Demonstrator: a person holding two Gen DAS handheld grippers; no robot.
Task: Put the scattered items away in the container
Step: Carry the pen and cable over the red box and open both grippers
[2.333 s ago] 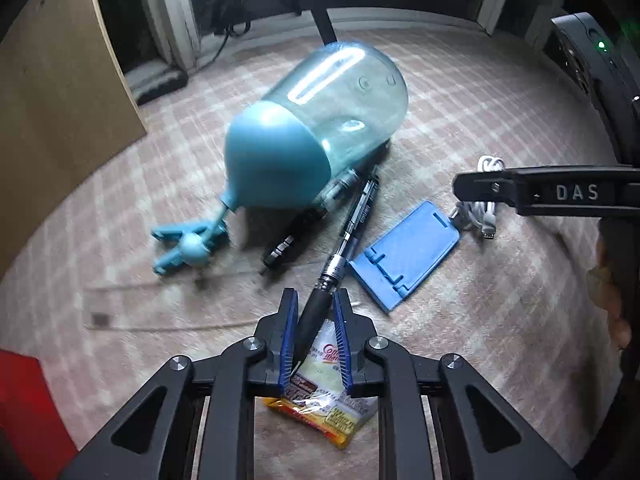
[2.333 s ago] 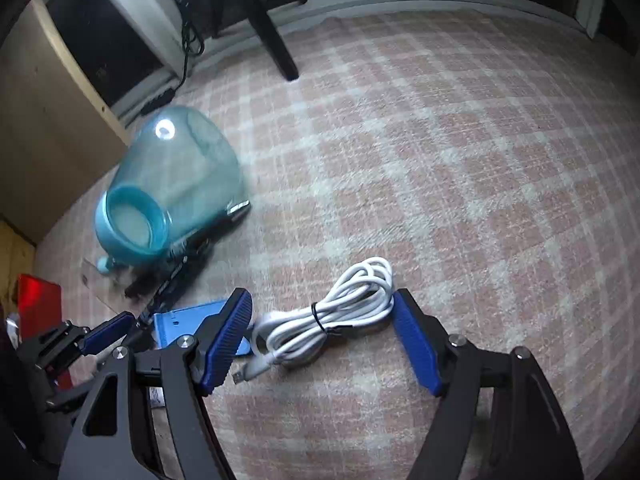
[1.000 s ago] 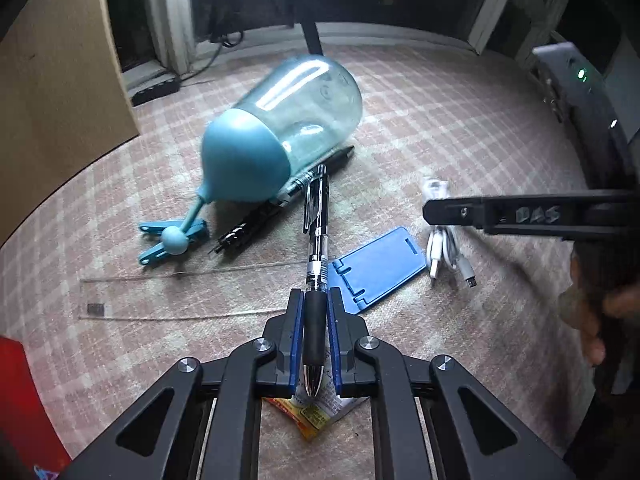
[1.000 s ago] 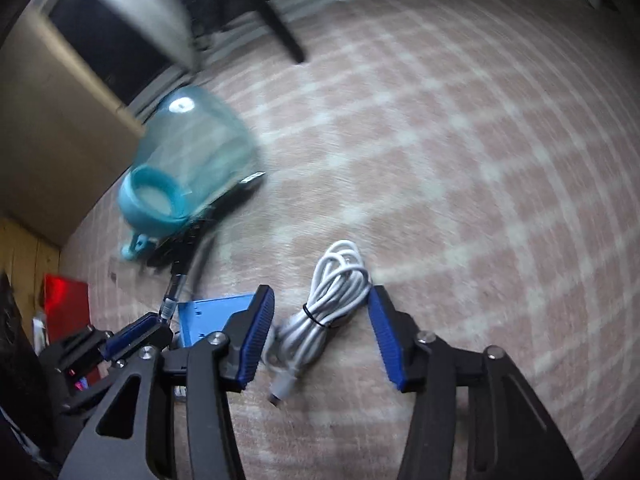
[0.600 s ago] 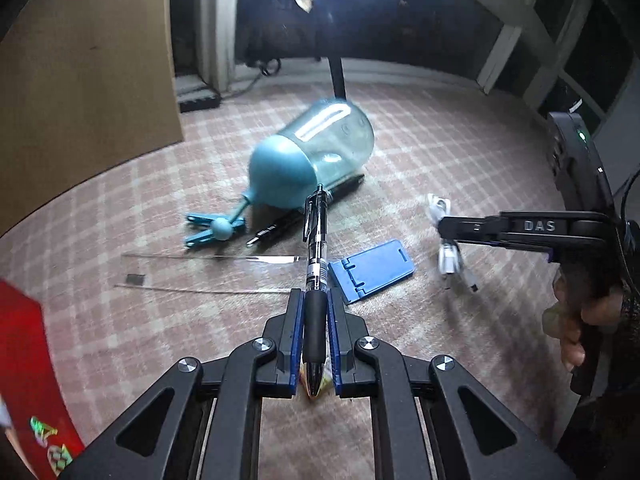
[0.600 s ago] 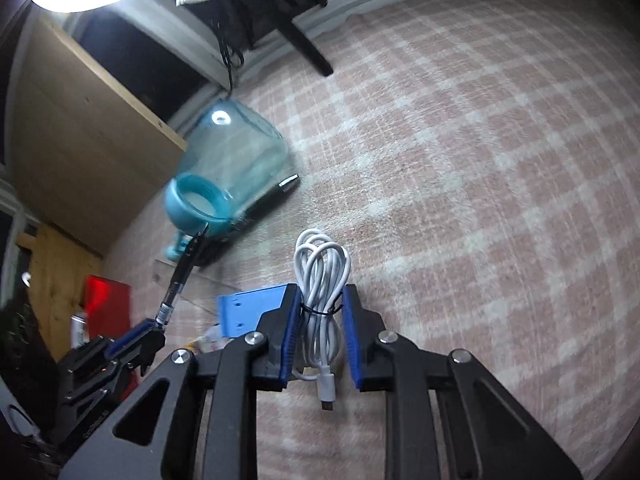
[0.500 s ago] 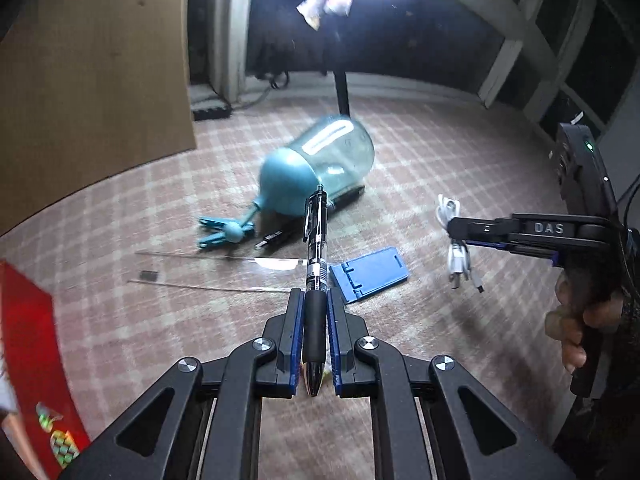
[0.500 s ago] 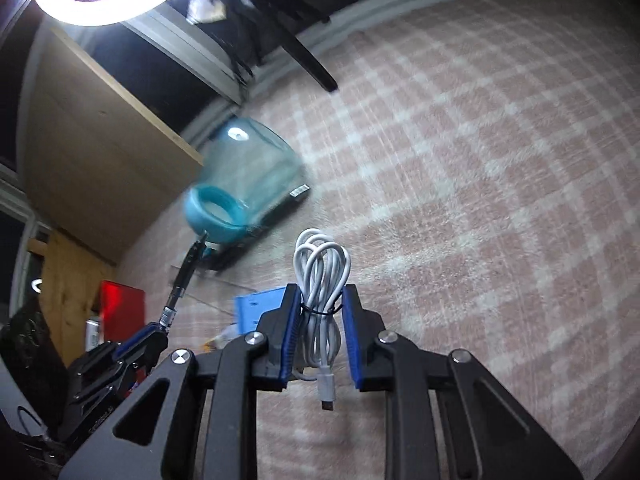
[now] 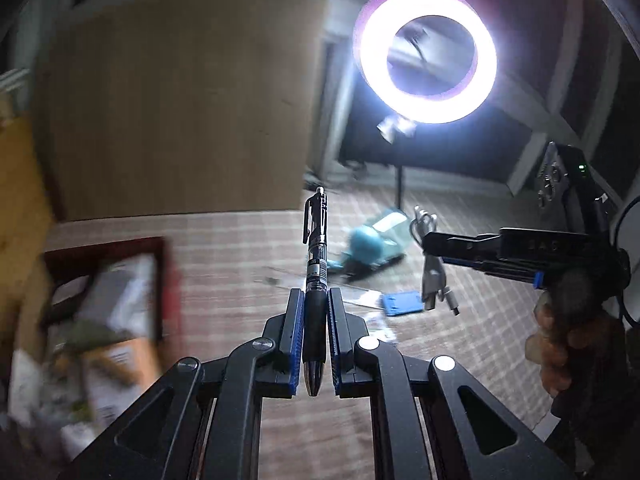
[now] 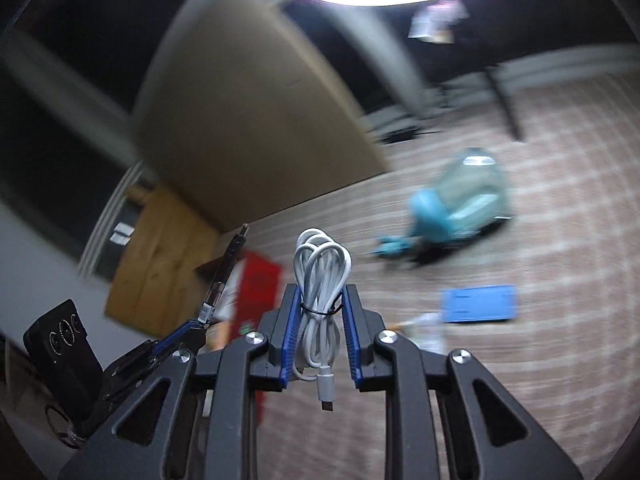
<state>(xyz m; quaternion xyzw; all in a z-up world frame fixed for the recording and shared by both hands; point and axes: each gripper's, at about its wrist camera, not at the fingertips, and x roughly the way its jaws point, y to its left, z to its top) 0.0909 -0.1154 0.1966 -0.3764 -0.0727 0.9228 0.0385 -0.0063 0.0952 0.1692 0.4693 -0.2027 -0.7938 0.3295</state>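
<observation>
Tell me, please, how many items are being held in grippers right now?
2. A black retractable pen is clamped upright in the left gripper; a bundled white USB cable is clamped in the right gripper. Other items on the checked cloth are blurred.

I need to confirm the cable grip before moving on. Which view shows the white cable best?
The right wrist view: the white cable sits centred and sharp, clamped in the right hand-held gripper, plug hanging below. The left wrist view shows it only small and side-on, dangling from that gripper.
</observation>
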